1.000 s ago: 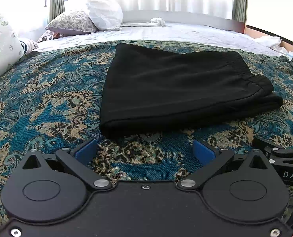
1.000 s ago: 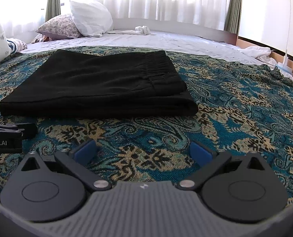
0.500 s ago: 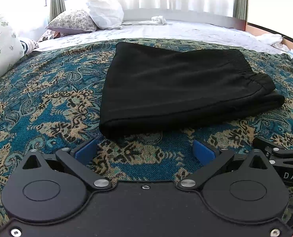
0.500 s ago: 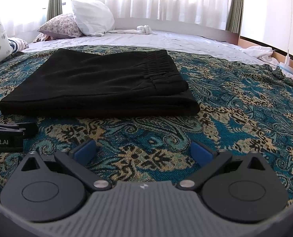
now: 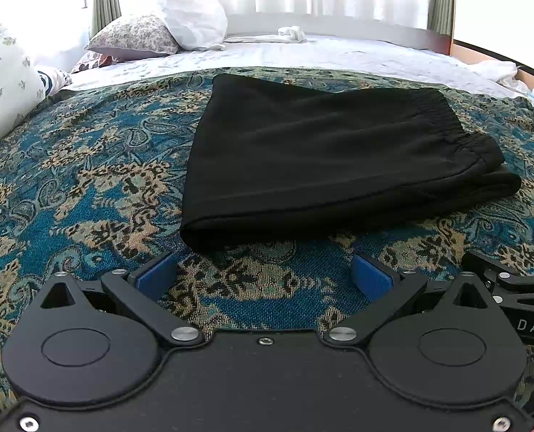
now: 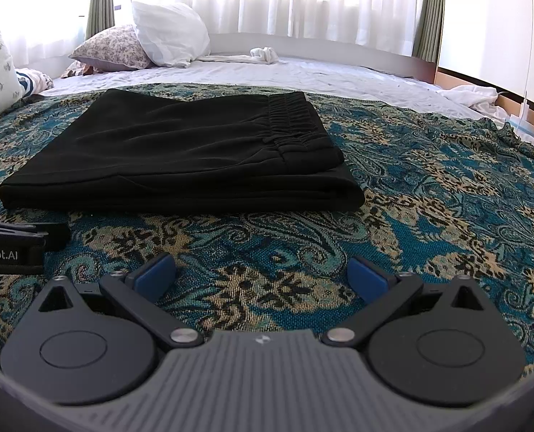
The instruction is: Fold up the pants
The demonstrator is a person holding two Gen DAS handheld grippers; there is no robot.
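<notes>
Black pants [image 5: 324, 165] lie folded into a flat rectangle on the patterned blue bedspread [image 5: 86, 187], elastic waistband on the right side. In the right wrist view the same pants [image 6: 180, 158] sit ahead and to the left. My left gripper [image 5: 265, 273] is open just in front of the pants' near edge, nothing between its blue pads. My right gripper [image 6: 261, 273] is open too, over bare bedspread, short of the pants. Each gripper shows at the edge of the other's view: the right one [image 5: 511, 284], the left one [image 6: 11, 241].
White sheet [image 6: 303, 72] covers the far half of the bed. Pillows [image 6: 169, 36] and a floral cushion [image 6: 112, 48] lie at the back left, another cushion [image 5: 4, 82] at the left edge. A white cloth [image 6: 265, 54] lies by the headboard. Rumpled white fabric [image 6: 472, 97] hangs at the right.
Both grippers have risen and tilted slightly, so the pants sit a little lower in each view. The pants have not moved and both grippers stay open.
</notes>
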